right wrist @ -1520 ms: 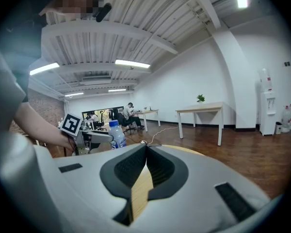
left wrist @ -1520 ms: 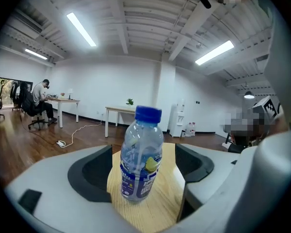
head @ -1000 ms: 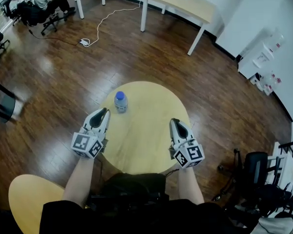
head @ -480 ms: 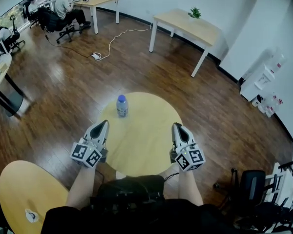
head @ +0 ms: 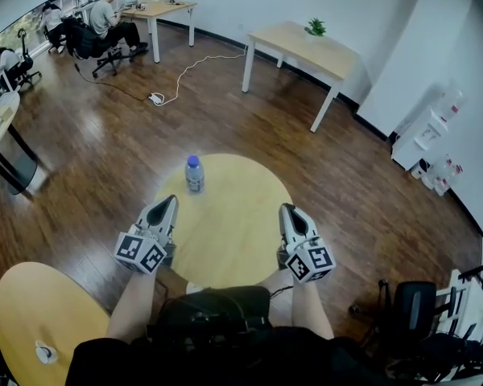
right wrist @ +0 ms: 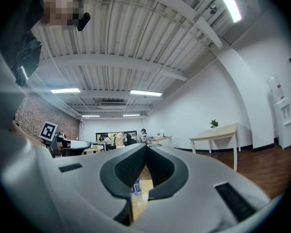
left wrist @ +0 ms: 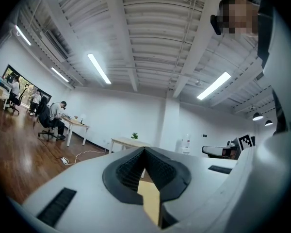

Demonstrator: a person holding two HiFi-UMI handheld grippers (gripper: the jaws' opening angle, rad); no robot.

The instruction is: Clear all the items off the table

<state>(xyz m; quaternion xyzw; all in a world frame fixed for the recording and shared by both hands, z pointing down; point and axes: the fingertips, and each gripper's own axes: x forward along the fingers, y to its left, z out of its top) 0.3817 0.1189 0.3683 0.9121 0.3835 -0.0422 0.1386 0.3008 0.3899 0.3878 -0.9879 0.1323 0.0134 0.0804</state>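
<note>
I saw a pale rectangular white-legged desk [head: 298, 45] bearing a small green potted plant [head: 315, 27], a white cable [head: 179, 77] trailing across dark wooden floor [head: 88, 151].

Matt wooden table [head: 233, 232], glossy floor [head: 105, 143]

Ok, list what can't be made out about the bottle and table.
- Label on the bottle: too small to read in the head view.
- Same bottle, right gripper view: mostly hidden behind the right claw.
- Near edge of the table: head view, covered by the person's body.
</note>
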